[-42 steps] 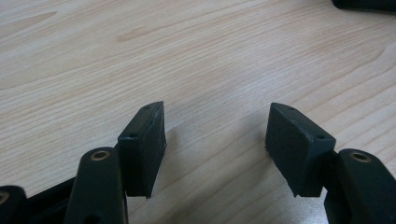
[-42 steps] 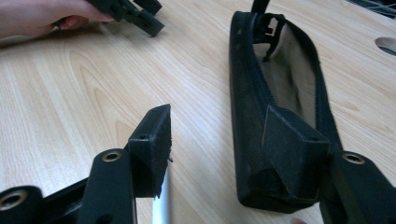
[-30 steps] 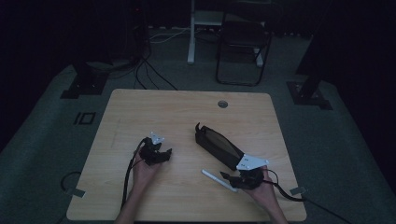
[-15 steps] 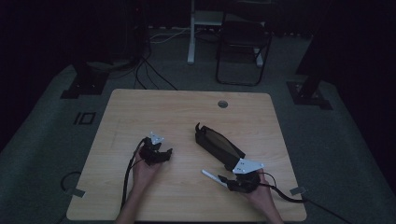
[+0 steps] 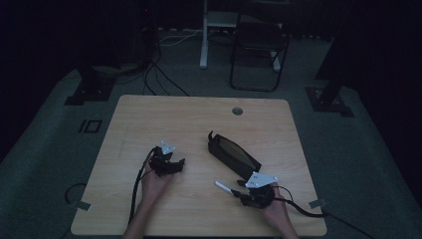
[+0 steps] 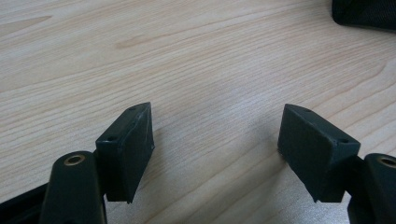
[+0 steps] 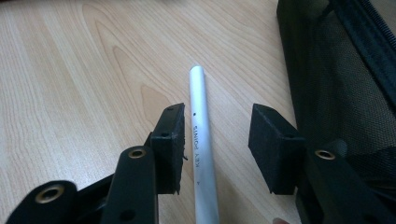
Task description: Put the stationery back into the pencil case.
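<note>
A pale wooden table stands on grey carpet in a dark room, a chair beyond it. The left gripper gapes empty. The right gripper is spread around a white pen, beside a black pouch.

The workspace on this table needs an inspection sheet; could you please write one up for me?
Surface: wooden table, round hole near far edge.
Job's things: white pen lying between the right jaws, untouched; black mesh pouch beside it.
Clutter: nothing seen.
Grippers: left hand-held gripper open over bare wood; right hand-held gripper open, astride the pen.
Cables: one trails from each gripper; more on the floor.
Surroundings: dark room, chair beyond the table.
</note>
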